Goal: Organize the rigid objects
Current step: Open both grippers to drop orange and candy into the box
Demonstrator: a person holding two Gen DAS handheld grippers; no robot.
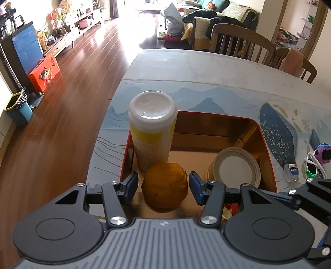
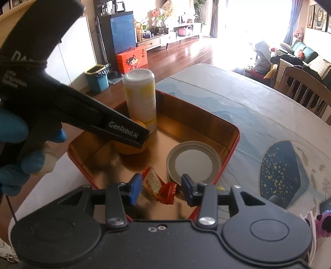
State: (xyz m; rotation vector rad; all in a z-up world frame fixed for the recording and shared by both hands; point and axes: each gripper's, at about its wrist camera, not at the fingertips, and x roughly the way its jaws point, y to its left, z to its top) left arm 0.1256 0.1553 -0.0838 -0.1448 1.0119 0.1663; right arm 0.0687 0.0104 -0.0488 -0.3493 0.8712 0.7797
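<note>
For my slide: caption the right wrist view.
Open right gripper above a red-wrapped candy inside the red tin.

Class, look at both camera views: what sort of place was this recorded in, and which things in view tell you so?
Most likely a home's open living and dining room: a dining table with wooden chairs, a sofa piled with clothes, and a low TV-style cabinet along the wall.

Glossy wooden floor (image 1: 68, 87), sunlit window (image 2: 244, 18), wooden chair (image 1: 242, 41), sofa (image 2: 304, 51)
</note>
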